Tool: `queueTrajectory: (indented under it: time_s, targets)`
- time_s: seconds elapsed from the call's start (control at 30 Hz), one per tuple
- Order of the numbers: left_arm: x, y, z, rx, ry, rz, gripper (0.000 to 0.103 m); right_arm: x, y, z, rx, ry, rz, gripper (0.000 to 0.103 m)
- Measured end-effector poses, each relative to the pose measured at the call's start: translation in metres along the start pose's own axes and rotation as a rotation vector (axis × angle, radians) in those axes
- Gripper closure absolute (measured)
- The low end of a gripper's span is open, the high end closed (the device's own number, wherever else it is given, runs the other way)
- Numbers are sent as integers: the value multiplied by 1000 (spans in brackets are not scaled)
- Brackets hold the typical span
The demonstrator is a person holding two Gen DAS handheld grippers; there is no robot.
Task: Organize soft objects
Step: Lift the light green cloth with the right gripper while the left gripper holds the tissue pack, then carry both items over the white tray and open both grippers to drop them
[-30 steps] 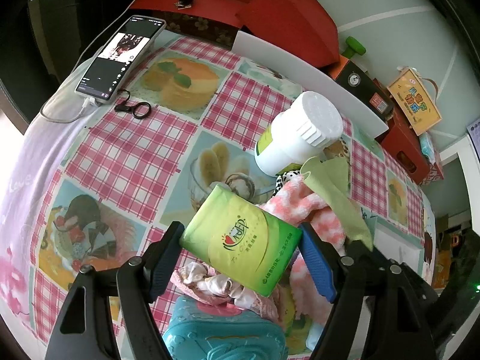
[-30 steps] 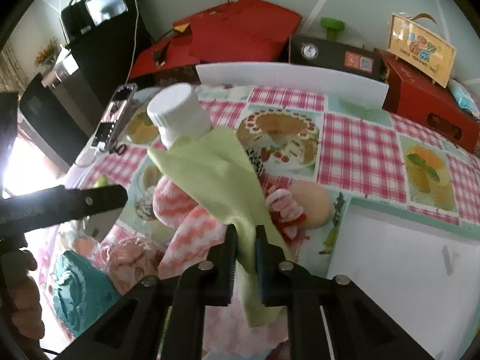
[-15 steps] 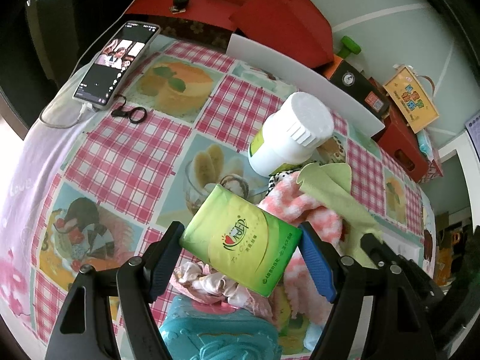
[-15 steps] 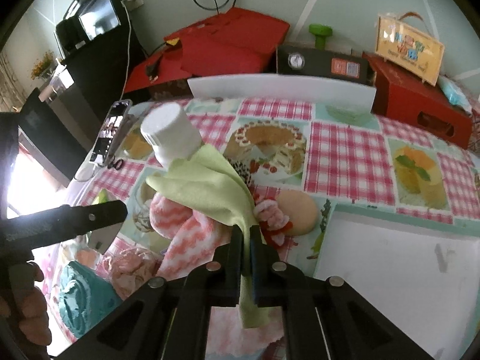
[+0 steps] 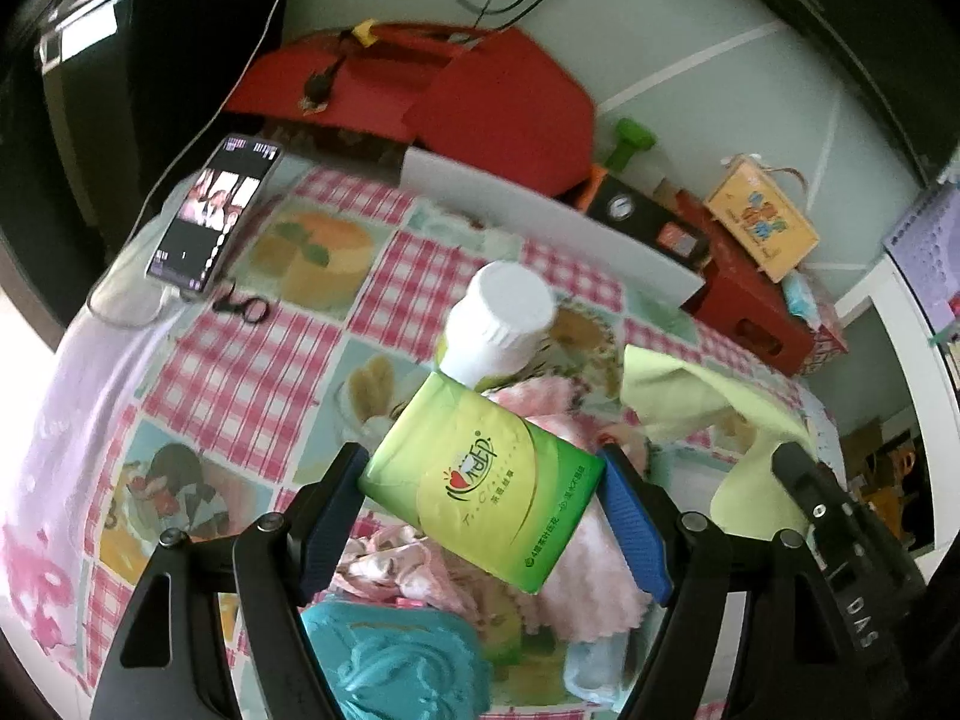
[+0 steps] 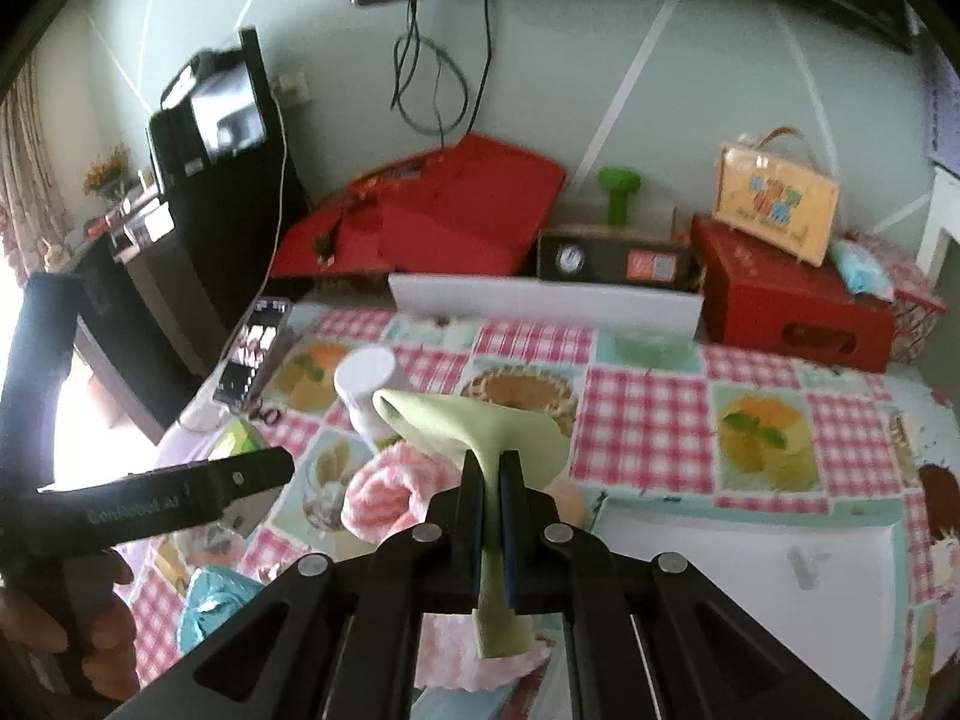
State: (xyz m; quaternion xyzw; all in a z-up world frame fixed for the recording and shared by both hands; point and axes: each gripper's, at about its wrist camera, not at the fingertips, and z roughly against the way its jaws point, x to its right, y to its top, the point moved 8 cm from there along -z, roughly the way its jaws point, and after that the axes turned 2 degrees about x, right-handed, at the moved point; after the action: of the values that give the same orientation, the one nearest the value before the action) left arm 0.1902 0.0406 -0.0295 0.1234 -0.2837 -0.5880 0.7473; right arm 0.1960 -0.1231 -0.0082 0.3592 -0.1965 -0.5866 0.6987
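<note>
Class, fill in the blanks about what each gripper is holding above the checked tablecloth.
1. The left gripper clamps a ____ tissue pack.
2. The right gripper pinches a pale green ____.
3. The bottle behind the pack has a ____ cap.

Missing words: green; cloth; white

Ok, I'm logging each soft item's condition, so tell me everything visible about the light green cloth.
The light green cloth is a thin, plain, smooth-looking sheet with no print. The right gripper is shut on it, jaws pinching a gathered fold. Above the jaws it fans out leftward to a folded corner in front of the white bottle; a short tail hangs below. It is lifted clear of the pink and white knitted cloth beneath. In the left wrist view it drapes beside the green tissue pack, apart from it.
</note>
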Motion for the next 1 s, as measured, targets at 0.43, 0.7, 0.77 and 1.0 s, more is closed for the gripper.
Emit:
queueTrajectory:
  time_s: [0.43,0.7,0.77,1.0]
  targets:
    - [95,-15,10,52,-89,-230,25,63,29,81,177,-160,-90,98]
    - [162,-47,2,31,-170,-384,25,140,22,128,230,-337,-217,98]
    - [175,-57,-2,22,-179,-418,25,157,17,135,230,-362,-251,98]
    - [201,-85,-20,-11,-196,-493,25,210,-9,146,170,-468,-349,98]
